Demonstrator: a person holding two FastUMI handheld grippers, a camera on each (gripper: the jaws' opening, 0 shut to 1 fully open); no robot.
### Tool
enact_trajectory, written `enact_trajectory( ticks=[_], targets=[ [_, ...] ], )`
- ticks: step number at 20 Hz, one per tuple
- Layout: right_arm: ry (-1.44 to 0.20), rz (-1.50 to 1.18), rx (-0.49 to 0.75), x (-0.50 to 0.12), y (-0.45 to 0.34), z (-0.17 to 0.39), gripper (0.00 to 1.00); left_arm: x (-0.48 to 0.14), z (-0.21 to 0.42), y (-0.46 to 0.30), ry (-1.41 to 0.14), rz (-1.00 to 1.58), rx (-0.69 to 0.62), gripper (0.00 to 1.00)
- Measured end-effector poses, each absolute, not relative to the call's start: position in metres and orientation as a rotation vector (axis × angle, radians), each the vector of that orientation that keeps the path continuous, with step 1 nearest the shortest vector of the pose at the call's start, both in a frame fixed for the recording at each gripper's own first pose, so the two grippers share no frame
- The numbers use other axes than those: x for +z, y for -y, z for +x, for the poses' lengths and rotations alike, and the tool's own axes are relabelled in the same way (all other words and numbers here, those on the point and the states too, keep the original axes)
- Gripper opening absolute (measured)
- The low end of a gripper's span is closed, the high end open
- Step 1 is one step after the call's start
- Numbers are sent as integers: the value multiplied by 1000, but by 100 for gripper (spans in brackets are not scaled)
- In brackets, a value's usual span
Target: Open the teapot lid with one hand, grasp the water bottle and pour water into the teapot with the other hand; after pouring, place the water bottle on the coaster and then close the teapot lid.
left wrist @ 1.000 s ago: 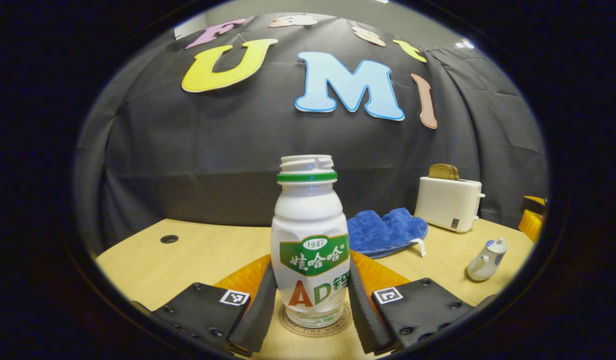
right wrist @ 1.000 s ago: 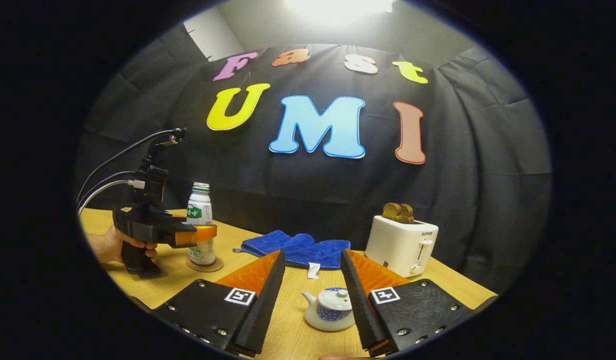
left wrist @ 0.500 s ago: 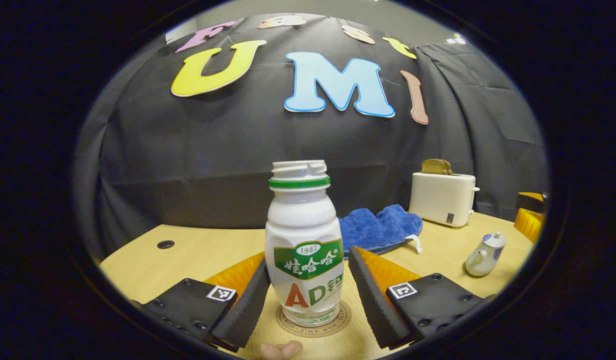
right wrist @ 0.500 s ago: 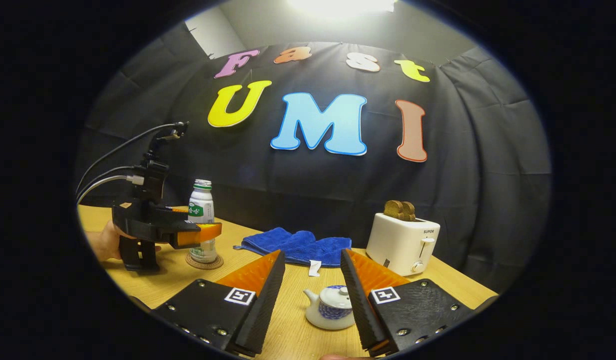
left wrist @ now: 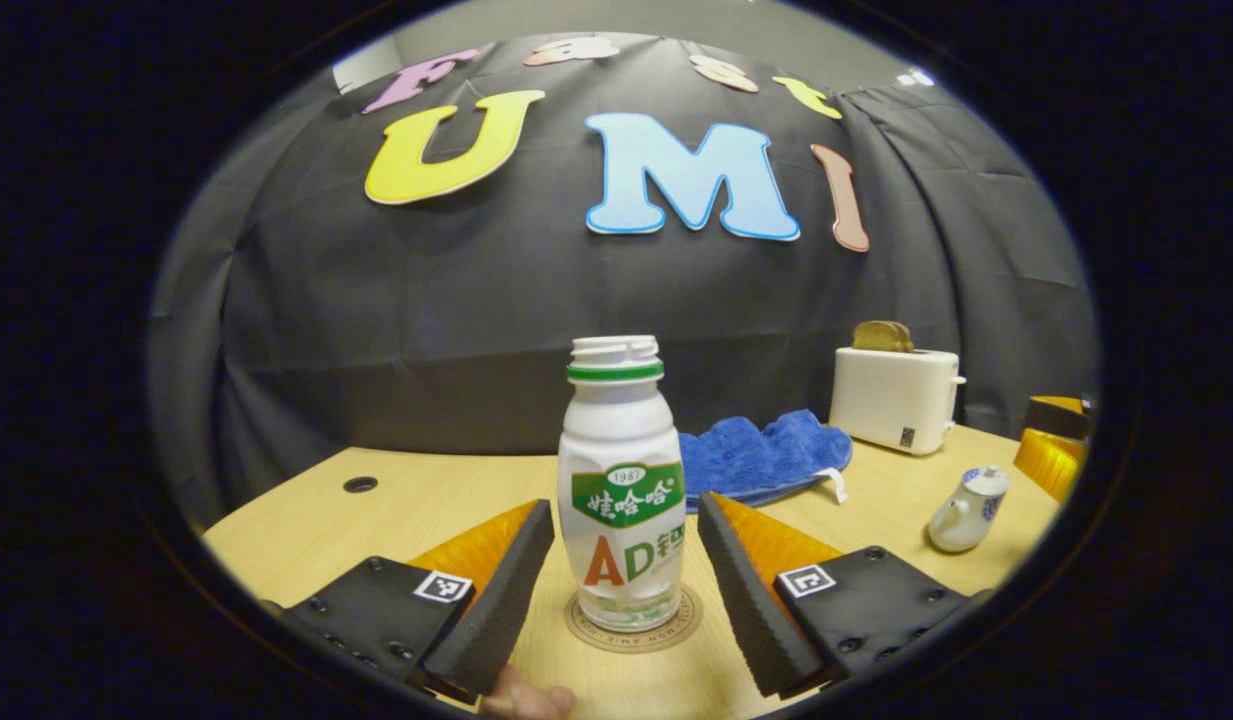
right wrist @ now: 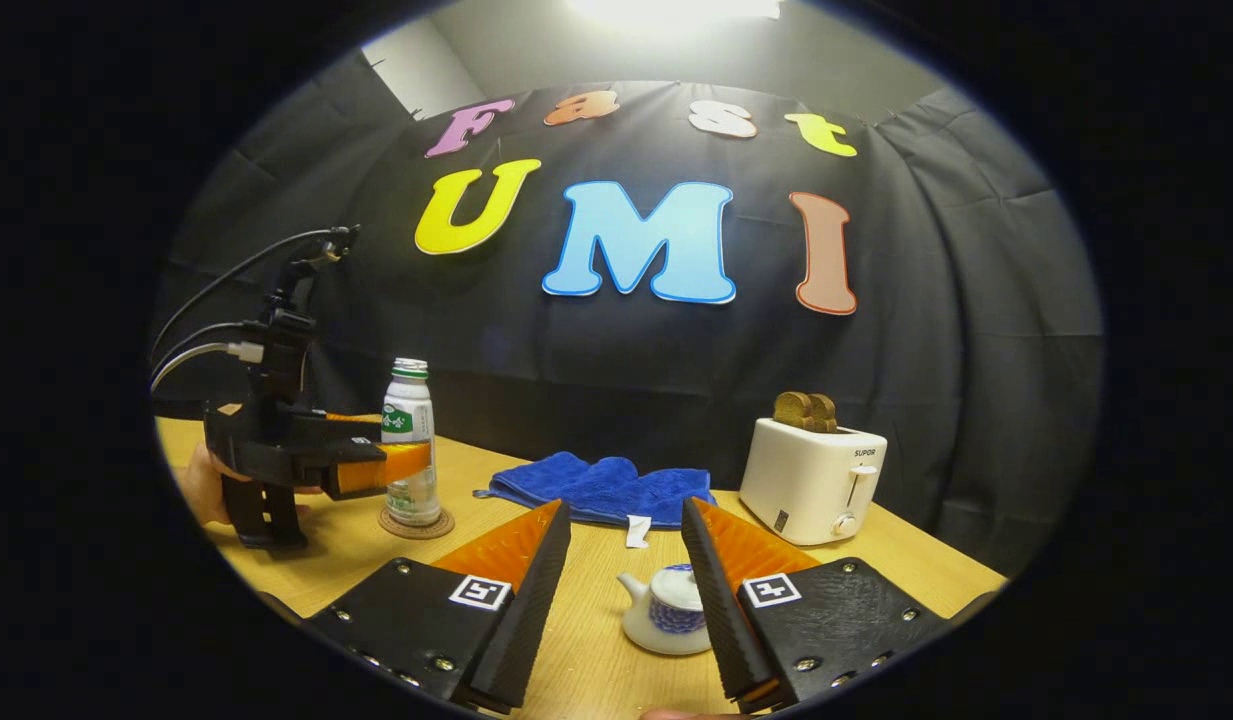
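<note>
the left gripper (left wrist: 626,590) is held open, its fingers spread to either side of the water bottle (left wrist: 621,490) with a gap on each side. the bottle stands upright and uncapped on the coaster (left wrist: 631,628), so the placing step is judged done. the right gripper (right wrist: 626,600) is also open, with the teapot (right wrist: 668,620) seen low between its fingers, lid seated. closing appears already complete; if so, the next move calls only for both grippers to be drawn clear without the bottle being nudged.
</note>
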State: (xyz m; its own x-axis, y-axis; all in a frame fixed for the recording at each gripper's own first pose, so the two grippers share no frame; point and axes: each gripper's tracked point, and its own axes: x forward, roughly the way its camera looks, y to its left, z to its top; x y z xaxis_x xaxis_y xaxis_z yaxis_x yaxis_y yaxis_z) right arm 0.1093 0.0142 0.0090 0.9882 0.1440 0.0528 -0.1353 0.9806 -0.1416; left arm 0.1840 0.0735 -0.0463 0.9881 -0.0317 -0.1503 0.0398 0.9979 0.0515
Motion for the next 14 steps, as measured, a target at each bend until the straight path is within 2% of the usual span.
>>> enact_trajectory(
  ticks=[2,3,5,7,8,10,11,12,14],
  targets=[
    [79,-155,132,10,-20,106,70,-48,157,-71,-166,70,-23,100],
    [92,-168,126,12,-24,102,70,-47,141,-73,-171,83,2,96],
    [93,-187,116,14,-36,88,70,-31,100,-71,-124,91,44,100],
    [91,-193,106,11,-46,68,80,-17,58,-57,-71,109,49,100],
    [77,-184,93,12,-47,53,99,-17,40,-47,-61,126,36,100],
    [45,-111,99,2,-54,26,99,-28,11,-27,-71,118,19,100],
    [19,-80,113,-8,-61,14,99,-34,1,-16,-83,113,-5,88],
    [1,-71,111,-16,-63,6,99,-39,-7,-13,-87,111,3,100],
    [-34,-72,97,-32,-60,-7,99,-42,-20,-17,-88,42,32,100]
  ],
)
